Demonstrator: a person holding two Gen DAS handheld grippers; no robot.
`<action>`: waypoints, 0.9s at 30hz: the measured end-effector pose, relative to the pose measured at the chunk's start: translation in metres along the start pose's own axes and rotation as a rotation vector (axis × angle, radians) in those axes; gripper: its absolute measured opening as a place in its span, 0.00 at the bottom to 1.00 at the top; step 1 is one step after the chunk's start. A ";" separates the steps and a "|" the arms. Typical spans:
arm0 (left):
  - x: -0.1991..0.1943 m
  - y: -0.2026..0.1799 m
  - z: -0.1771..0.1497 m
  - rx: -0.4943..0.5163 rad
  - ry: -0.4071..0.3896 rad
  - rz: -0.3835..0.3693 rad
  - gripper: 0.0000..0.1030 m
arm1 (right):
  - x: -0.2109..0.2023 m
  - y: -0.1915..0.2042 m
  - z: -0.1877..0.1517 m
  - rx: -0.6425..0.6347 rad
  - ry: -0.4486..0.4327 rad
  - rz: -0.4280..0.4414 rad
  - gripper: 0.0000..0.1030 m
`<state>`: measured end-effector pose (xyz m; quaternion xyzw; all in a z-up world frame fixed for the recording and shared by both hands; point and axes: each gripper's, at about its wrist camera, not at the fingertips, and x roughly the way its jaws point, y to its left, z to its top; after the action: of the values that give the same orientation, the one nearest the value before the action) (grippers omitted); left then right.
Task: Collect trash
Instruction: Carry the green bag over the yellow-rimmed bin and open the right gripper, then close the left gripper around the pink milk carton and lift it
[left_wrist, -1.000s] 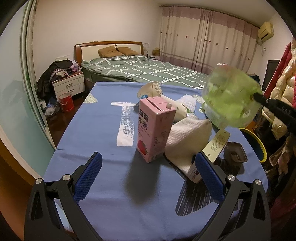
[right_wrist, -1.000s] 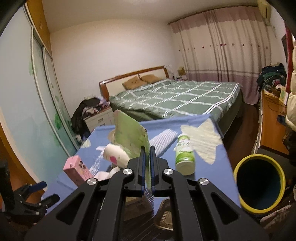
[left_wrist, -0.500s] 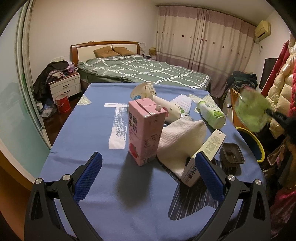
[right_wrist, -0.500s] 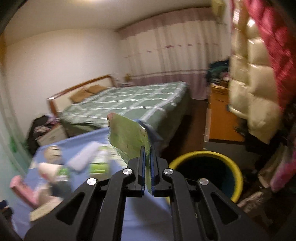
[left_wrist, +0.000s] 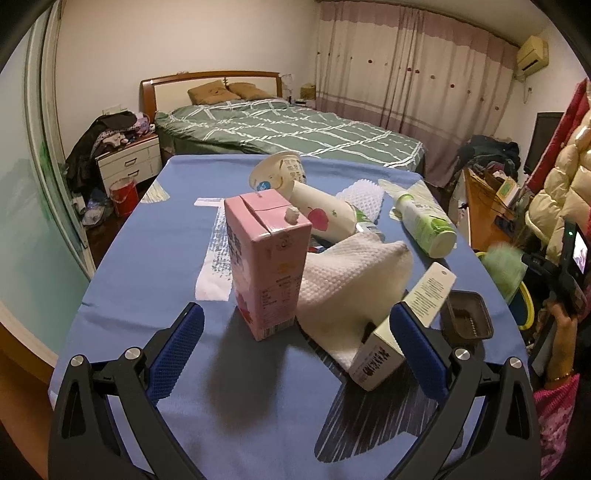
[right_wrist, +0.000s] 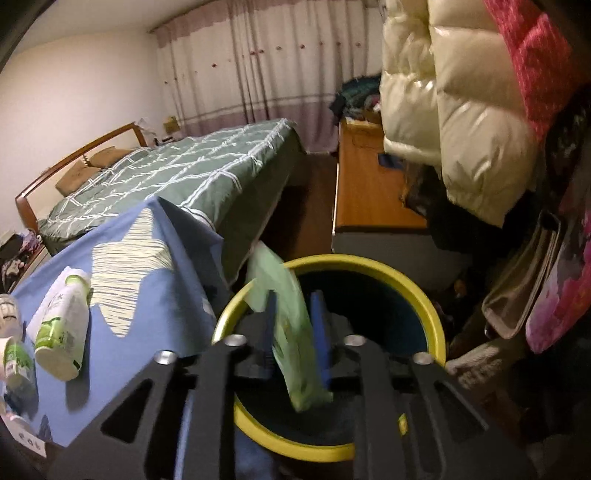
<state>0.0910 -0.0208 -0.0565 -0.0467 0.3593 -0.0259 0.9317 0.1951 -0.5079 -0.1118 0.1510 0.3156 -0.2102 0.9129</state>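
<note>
The right gripper (right_wrist: 293, 332) hangs directly over the yellow-rimmed bin (right_wrist: 424, 306), its blue pads parted with a gap on either side of the green plastic wrapper (right_wrist: 291, 325); the wrapper sits blurred between them, and I cannot tell whether either pad touches it. Its lower end reaches down into the bin's dark interior, where nothing else can be made out. To the left of this gripper, on the blue tablecloth (right_wrist: 155, 295), a green-and-white bottle (right_wrist: 62, 325) lies on its side.

The left gripper (left_wrist: 295, 343) is spread wide and holds nothing. Just ahead, between its fingers, a pink milk carton (left_wrist: 267, 266) stands upright with its top closed. Beside the carton, toward the right finger, lies a white paper towel (left_wrist: 351, 280), and a white cardboard box (left_wrist: 402, 325) rests tilted against it, partly behind that finger. Just right of the box sits a small dark plastic tray (left_wrist: 467, 317), holding nothing visible. Farther ahead lie a tipped paper cup (left_wrist: 279, 173), a cream bottle (left_wrist: 325, 216) and the green-and-white bottle (left_wrist: 424, 225).
</note>
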 end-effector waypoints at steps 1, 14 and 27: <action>0.002 0.000 0.001 -0.003 0.001 0.004 0.96 | -0.002 0.000 0.000 0.005 -0.008 -0.006 0.35; 0.030 0.012 0.012 -0.074 -0.028 0.073 0.89 | -0.027 0.043 -0.018 -0.093 -0.071 0.065 0.48; 0.047 0.018 0.023 -0.085 -0.047 0.074 0.64 | -0.027 0.047 -0.017 -0.095 -0.068 0.068 0.48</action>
<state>0.1415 -0.0054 -0.0721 -0.0734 0.3394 0.0249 0.9374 0.1903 -0.4523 -0.1004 0.1108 0.2889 -0.1689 0.9358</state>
